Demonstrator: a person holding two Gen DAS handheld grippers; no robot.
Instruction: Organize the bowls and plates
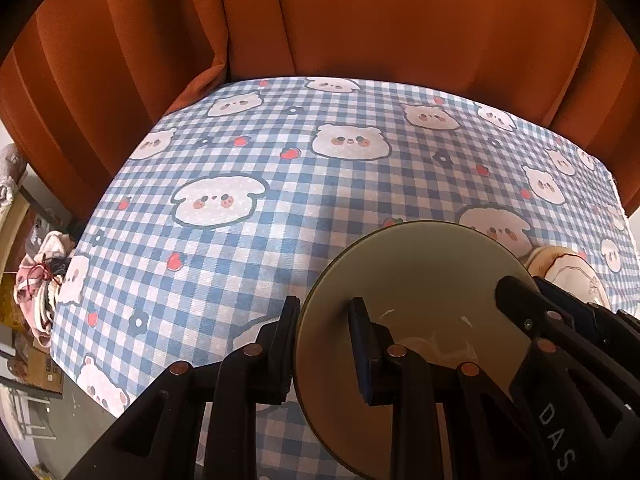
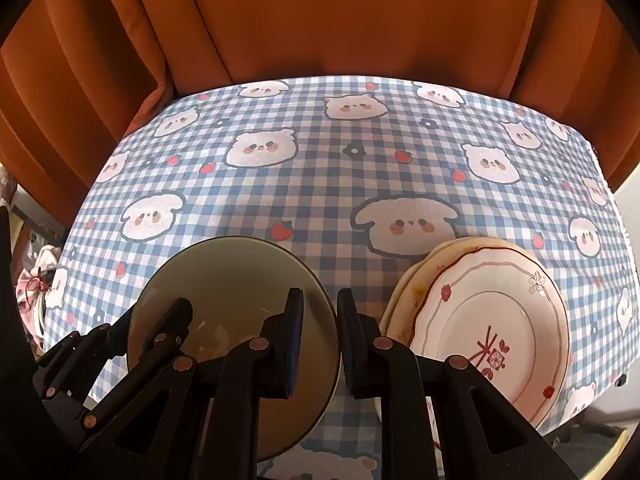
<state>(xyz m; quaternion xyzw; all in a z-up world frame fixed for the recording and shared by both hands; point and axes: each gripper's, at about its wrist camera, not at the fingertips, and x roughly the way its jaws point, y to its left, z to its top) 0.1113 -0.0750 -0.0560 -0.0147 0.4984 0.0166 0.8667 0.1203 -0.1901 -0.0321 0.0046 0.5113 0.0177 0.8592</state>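
Note:
An olive-beige bowl (image 1: 420,272) with a dark rim and pale smears inside sits low over the checked tablecloth, close to the near edge. My left gripper (image 1: 325,308) is shut on its left rim, one finger inside and one outside. My right gripper (image 2: 320,296) is shut on the opposite rim of the same bowl (image 2: 224,276). One of the right gripper's fingers (image 1: 516,296) shows across the bowl in the left wrist view. A stack of white plates (image 2: 492,320) with red flower patterns lies just right of the bowl. Whether the bowl touches the cloth is hidden.
The table (image 2: 320,184) carries a blue-and-white checked cloth with cartoon bears. Its far half holds nothing. Orange curtains (image 1: 360,20) hang right behind it. Clothes and boxes (image 1: 40,280) sit on the floor off the left edge.

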